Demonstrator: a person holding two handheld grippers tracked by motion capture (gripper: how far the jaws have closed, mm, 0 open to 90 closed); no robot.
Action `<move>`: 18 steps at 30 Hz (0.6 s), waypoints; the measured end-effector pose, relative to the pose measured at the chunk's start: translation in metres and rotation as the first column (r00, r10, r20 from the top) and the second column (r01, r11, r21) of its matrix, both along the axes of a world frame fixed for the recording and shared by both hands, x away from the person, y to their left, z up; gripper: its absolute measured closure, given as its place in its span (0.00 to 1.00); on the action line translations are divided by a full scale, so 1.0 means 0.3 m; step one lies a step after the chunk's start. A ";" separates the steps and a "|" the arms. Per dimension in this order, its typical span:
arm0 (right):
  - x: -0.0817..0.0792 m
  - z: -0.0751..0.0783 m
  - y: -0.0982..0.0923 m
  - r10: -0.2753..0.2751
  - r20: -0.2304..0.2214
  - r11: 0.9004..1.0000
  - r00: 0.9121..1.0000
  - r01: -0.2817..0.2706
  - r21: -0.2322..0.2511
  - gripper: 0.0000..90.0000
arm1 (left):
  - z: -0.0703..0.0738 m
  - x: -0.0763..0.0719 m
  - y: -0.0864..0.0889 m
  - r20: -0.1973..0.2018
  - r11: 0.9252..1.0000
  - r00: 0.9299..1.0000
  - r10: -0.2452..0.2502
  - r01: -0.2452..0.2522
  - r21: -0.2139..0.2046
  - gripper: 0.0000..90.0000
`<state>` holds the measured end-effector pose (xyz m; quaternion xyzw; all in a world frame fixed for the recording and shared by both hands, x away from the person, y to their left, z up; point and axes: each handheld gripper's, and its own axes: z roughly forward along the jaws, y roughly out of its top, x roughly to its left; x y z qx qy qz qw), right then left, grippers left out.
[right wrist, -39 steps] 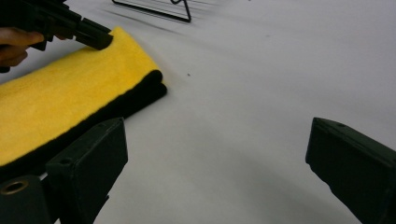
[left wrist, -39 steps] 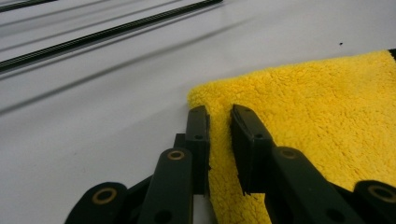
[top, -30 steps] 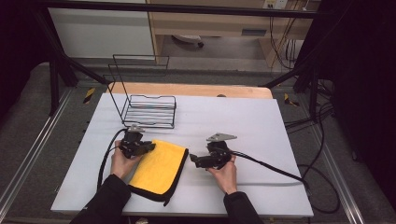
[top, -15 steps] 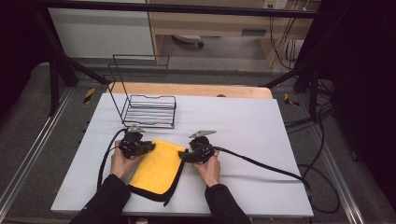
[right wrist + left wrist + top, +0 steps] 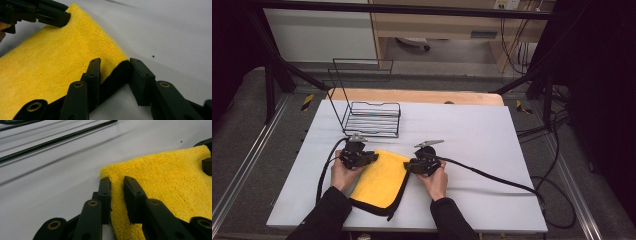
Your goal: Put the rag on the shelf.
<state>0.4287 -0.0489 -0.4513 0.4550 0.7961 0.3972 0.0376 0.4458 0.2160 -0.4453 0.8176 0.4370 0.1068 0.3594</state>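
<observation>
A yellow cloth point(image 5: 382, 179) with a black underside lies flat near the table's front edge. My left gripper point(image 5: 371, 156) is at its far left corner, and the left gripper view has both jaws shut on the fluffy edge point(image 5: 117, 195). At the far right corner is my right gripper point(image 5: 408, 166). Its jaws have just been closing on that corner point(image 5: 113, 65), one pad on the yellow top and the other against the black edge. The left gripper point(image 5: 50, 16) also appears across the cloth in the right gripper view.
A black wire rack point(image 5: 372, 117) stands on the white table point(image 5: 472, 135) just beyond the cloth. The right gripper's cable point(image 5: 497, 176) trails across the table to the right and off its edge. A wooden board point(image 5: 422, 96) lies along the far edge.
The right hand has moved left to the cloth's far right corner and its jaws have narrowed around it. The left hand and the cloth have stayed put.
</observation>
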 end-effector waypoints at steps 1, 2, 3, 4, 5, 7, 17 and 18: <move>0.004 0.000 0.000 0.000 -0.008 1.000 1.000 0.000 0.005 0.73 | 0.000 0.001 0.001 -0.002 1.000 1.000 0.001 -0.001 -0.002 0.84; 0.008 0.000 0.000 -0.002 -0.019 1.000 1.000 0.002 0.009 0.75 | 0.000 0.002 0.002 -0.004 1.000 1.000 0.002 -0.002 -0.004 0.84; 0.010 0.000 0.000 -0.003 -0.028 1.000 1.000 0.004 0.017 0.77 | 0.000 0.003 0.004 -0.007 1.000 1.000 0.001 -0.001 -0.006 0.84; 0.013 -0.001 0.001 -0.002 -0.034 1.000 0.999 0.003 0.025 0.79 | 0.000 0.004 0.005 -0.010 1.000 1.000 0.003 -0.004 -0.013 0.84; 0.014 -0.002 0.001 0.001 -0.037 1.000 0.999 0.000 0.030 0.81 | -0.001 0.005 0.006 -0.012 1.000 1.000 0.005 -0.005 -0.019 0.85; 0.015 -0.002 0.001 0.003 -0.037 0.999 0.999 -0.001 0.034 0.83 | 0.000 0.006 0.010 -0.019 1.000 1.000 0.004 -0.005 -0.026 0.86; -0.005 0.027 -0.007 0.013 0.011 0.998 1.000 -0.014 0.059 0.86 | 0.013 -0.002 0.020 -0.007 0.999 1.000 0.009 -0.009 -0.050 0.92; -0.008 0.033 -0.008 0.012 0.020 0.998 1.000 -0.013 0.065 0.86 | 0.016 -0.004 0.022 -0.001 0.998 1.000 0.009 -0.009 -0.059 0.92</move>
